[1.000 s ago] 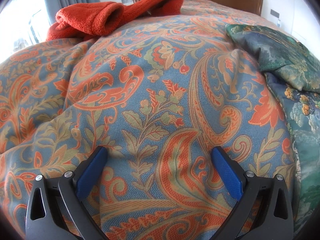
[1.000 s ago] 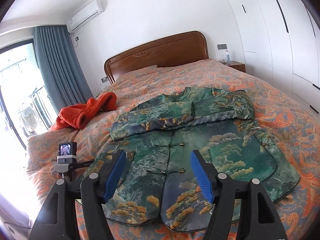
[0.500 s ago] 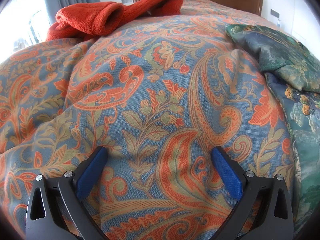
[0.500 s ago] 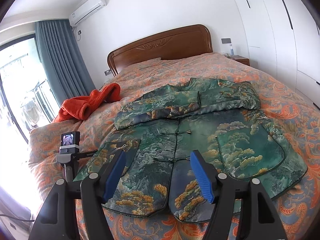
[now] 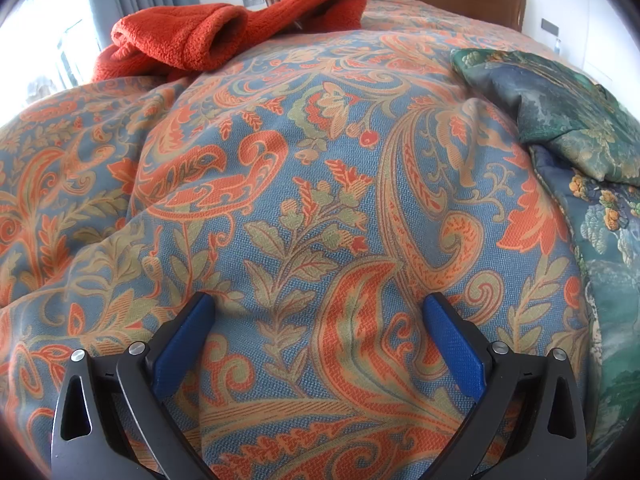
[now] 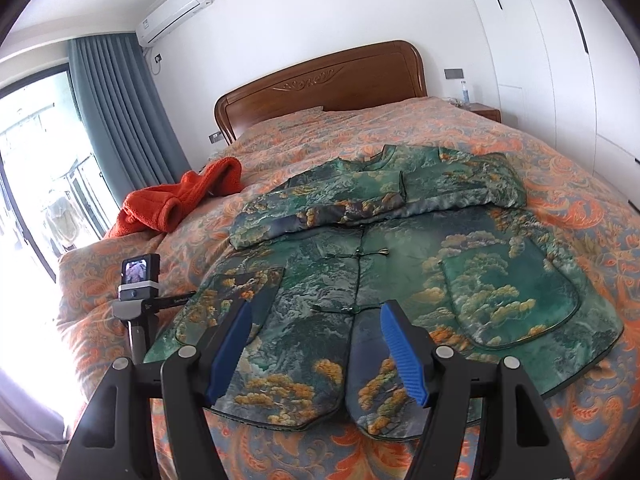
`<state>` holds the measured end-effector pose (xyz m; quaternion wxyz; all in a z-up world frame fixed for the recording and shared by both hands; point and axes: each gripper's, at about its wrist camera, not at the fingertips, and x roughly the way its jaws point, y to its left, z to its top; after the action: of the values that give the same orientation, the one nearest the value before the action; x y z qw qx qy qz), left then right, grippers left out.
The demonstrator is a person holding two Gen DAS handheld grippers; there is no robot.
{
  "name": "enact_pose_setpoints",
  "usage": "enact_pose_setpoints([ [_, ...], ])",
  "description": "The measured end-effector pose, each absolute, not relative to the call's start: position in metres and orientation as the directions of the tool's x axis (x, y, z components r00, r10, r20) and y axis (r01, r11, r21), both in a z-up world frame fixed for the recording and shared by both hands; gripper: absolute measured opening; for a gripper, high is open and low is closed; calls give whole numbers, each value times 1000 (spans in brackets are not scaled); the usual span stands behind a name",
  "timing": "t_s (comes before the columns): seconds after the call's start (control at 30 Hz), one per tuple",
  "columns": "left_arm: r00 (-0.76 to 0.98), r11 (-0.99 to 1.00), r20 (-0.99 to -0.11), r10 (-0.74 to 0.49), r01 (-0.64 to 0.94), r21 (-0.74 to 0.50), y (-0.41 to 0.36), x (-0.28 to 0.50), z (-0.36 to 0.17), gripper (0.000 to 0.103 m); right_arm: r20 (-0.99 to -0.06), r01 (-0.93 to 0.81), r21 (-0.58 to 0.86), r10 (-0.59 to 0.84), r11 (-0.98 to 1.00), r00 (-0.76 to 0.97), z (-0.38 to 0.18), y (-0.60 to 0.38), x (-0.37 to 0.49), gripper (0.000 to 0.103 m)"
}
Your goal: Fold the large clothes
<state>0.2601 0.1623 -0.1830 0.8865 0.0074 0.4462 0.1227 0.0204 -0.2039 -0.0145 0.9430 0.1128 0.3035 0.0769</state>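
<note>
A green brocade jacket with knotted front buttons (image 6: 400,264) is lying face up on the orange-and-blue paisley bedspread (image 6: 560,152), sleeves already crossed over its chest, its long axis running from the hem toward the wooden headboard (image 6: 320,80). The right gripper (image 6: 320,356) is hovering just over the hem, jaws gaping and empty, clearly nearer. The left gripper (image 5: 316,344), likewise spread and empty, is facing bare bedspread, with the jacket off to its right.

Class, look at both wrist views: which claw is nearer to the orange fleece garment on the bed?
Left. The left claw hovers open over the bedspread, orange fleece garment just ahead. The right claw hangs over the green jacket, the fleece far off left.
</note>
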Motion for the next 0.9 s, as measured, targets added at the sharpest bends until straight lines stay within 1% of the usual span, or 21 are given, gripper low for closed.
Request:
enact_pose_setpoints([
  [0.07,572,970,-789,224,-211,123,162,260,-183,103,-546,-89,265,226,960,807,-12,-198,20,68],
  [0.2,572,970,-789,224,-211,123,162,260,-183,103,-532,-128,214,225,968,816,-6,-185,17,68],
  [0.37,572,970,-789,224,-211,123,162,260,-183,103,-540,-140,173,212,975,814,-7,-181,10,68],
  [0.53,572,970,-789,224,-211,123,162,260,-183,103,-569,-126,175,205,976,796,-17,-185,9,68],
  [0.7,572,970,-789,224,-211,122,162,260,-183,103,-586,-115,215,222,970,780,-23,-185,15,68],
  [0.9,572,970,-789,224,-211,122,162,260,-183,103,-562,-135,201,227,970,795,-17,-175,13,68],
])
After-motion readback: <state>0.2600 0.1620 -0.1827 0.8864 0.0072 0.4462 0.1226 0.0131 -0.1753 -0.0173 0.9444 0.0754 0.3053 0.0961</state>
